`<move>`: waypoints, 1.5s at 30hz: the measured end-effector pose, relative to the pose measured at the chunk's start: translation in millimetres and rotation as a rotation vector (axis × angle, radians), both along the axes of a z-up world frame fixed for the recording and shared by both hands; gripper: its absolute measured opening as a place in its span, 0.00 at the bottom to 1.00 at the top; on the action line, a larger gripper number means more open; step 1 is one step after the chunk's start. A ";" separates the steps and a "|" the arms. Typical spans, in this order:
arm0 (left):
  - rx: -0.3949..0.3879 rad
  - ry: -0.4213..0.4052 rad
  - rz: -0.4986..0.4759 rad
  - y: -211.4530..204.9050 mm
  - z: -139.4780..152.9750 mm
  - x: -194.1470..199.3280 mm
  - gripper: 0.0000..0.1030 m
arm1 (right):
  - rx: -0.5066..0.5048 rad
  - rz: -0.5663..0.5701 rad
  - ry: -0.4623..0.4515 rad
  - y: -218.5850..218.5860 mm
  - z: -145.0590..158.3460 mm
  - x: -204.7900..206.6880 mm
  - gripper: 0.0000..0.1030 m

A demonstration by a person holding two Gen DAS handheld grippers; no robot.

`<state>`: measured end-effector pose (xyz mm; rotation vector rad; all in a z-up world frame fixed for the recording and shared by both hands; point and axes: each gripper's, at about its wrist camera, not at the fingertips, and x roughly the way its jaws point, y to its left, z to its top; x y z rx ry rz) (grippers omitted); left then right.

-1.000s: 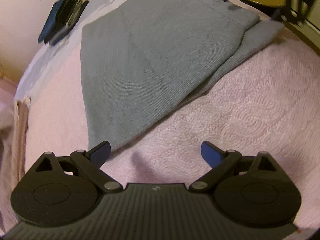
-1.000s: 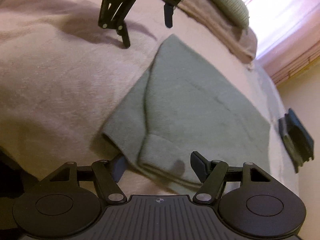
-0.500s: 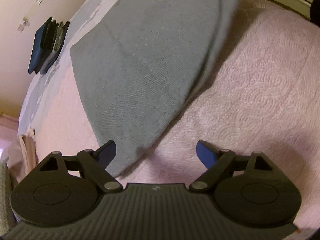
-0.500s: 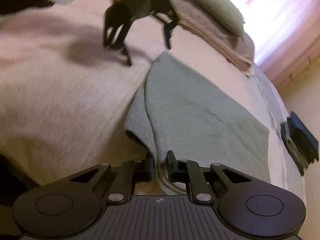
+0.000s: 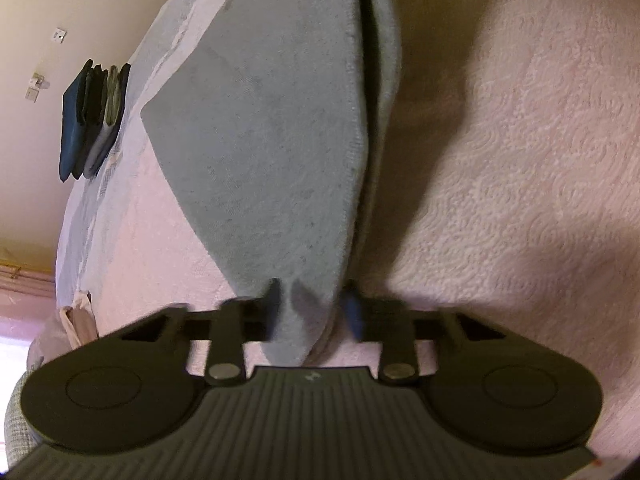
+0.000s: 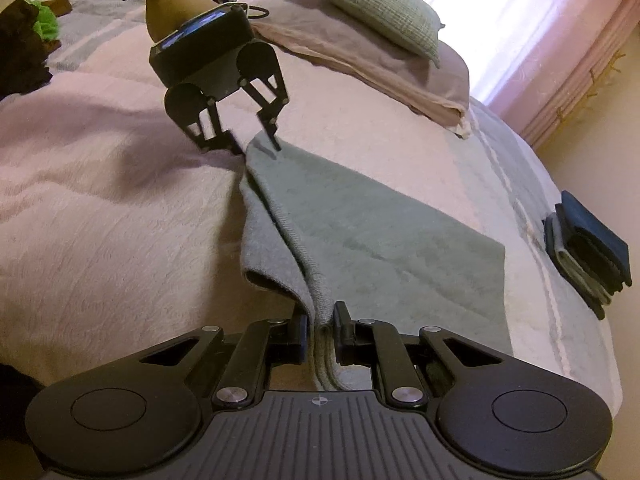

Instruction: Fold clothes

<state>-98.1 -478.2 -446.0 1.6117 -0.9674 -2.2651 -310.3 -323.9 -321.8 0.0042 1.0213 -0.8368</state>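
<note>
- Cloth first, from the left wrist view: the grey garment (image 5: 264, 128) lies on the pink bedspread (image 5: 520, 200), its near corner between the blue pads of the left gripper (image 5: 310, 312). The jaws have just been closing; blur leaves it unclear whether the pads press yet.
- Right wrist view: the right gripper (image 6: 320, 326) is clamped on the garment's doubled edge, raised off the bed, probably so both corners can be carried over for a fold.
- The garment looks soft, knitted, already folded once, with a ribbed hem. A stack of folded clothes (image 6: 588, 252) sits well apart.
</note>
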 end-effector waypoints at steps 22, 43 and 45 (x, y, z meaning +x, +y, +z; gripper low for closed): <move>0.047 -0.114 -0.055 -169.5 159.2 -250.1 0.05 | 0.239 -0.559 -0.576 -125.1 66.4 -217.2 0.08; 0.643 0.123 0.614 -327.8 68.3 -298.3 0.31 | 0.686 -0.952 -0.952 -197.7 -67.9 -353.6 0.08; 0.673 0.147 0.643 -329.0 62.8 -295.7 0.18 | 0.678 -0.971 -0.950 -193.3 -67.8 -353.3 0.08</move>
